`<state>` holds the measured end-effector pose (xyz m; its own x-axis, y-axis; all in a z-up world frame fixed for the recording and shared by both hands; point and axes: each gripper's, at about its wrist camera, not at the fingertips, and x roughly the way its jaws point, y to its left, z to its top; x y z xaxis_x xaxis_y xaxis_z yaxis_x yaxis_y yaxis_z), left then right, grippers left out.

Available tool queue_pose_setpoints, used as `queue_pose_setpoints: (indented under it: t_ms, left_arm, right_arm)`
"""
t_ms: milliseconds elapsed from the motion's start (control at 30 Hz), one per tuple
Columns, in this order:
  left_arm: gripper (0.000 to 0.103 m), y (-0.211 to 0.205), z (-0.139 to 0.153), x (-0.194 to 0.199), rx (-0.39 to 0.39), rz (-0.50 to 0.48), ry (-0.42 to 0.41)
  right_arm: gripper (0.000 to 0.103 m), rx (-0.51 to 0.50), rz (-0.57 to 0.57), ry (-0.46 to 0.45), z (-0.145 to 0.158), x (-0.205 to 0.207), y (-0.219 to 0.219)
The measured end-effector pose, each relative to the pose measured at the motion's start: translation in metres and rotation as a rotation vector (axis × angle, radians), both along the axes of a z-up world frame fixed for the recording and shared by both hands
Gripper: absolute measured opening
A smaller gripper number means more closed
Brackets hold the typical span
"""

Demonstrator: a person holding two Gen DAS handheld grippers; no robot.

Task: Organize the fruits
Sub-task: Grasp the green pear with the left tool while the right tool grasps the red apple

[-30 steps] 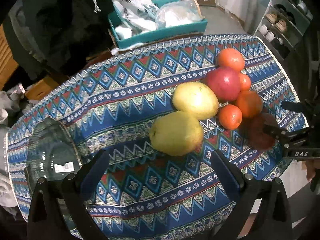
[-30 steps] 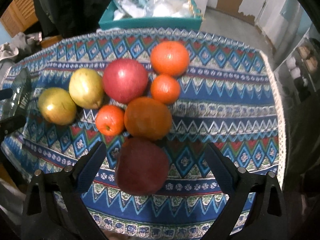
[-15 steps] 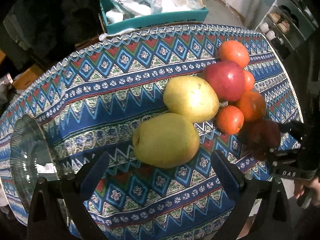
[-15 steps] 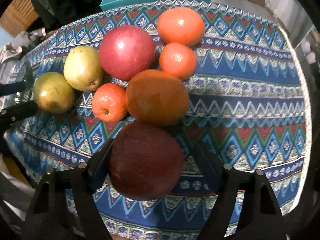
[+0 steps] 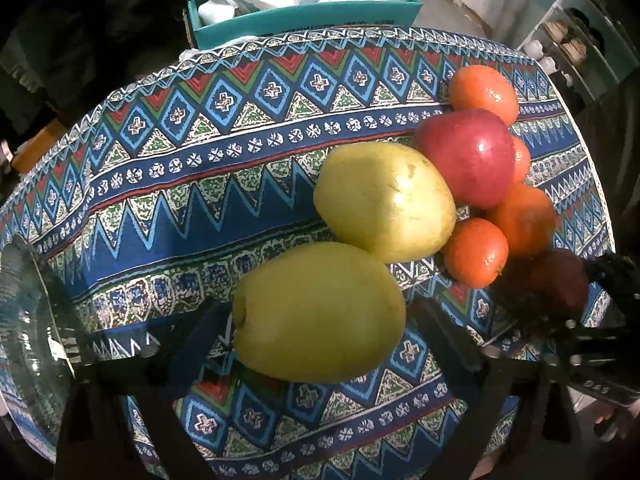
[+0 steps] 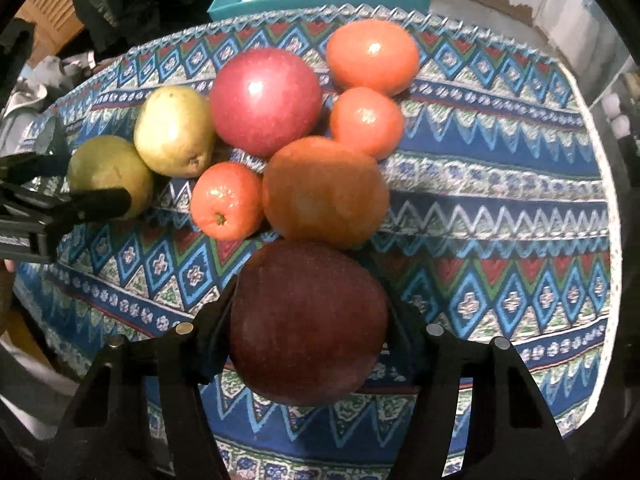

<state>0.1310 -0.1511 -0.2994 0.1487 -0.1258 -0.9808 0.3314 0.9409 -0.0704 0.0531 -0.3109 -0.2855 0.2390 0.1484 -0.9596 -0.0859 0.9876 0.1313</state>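
A table under a blue, red and green patterned cloth point(image 5: 248, 128) filled the room's middle. Behind it stood a teal box point(image 5: 304, 16) of plastic bags; white shelving point(image 5: 580, 40) rose at right.

A home, patterned tablecloth point(image 5: 256, 128), shoe rack point(image 5: 576, 40), teal storage box point(image 5: 304, 20)

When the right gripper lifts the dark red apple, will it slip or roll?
The dark red apple is round and smooth, so it may turn between the closing fingers of the right gripper. It looks firm, so it should not squash. It touches the big orange, which may roll when the apple leaves.
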Motion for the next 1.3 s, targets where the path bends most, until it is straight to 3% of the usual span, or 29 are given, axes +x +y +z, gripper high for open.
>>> queue_pose_setpoints:
  t_ms: [367, 867, 1033, 1167, 1300]
  left_arm:
    - [0.084, 0.006, -0.011, 0.0, -0.039, 0.034, 0.009]
    - [0.084, 0.027, 0.035, -0.045, -0.067, 0.027, -0.038]
    - [0.084, 0.033, 0.042, -0.052, -0.065, 0.024, -0.055]
    - [0.084, 0.038, 0.031, -0.051, -0.05, 0.029, -0.034]
    - [0.084, 0.045, 0.021, -0.053, -0.033, 0.043, -0.016]
  right_arm:
    - [0.06, -0.015, -0.002, -0.046, 0.014, -0.001, -0.001]
    - [0.057, 0.007, 0.031, -0.077, 0.024, -0.007, 0.015]
    - [0.045, -0.001, 0.051, -0.109, 0.035, -0.006, 0.023]
    - [0.046, 0.017, 0.032, -0.084, 0.033, -0.002, 0.021]
    - [0.058, 0.047, 0.006, -0.034, 0.023, 0.001, 0.017]
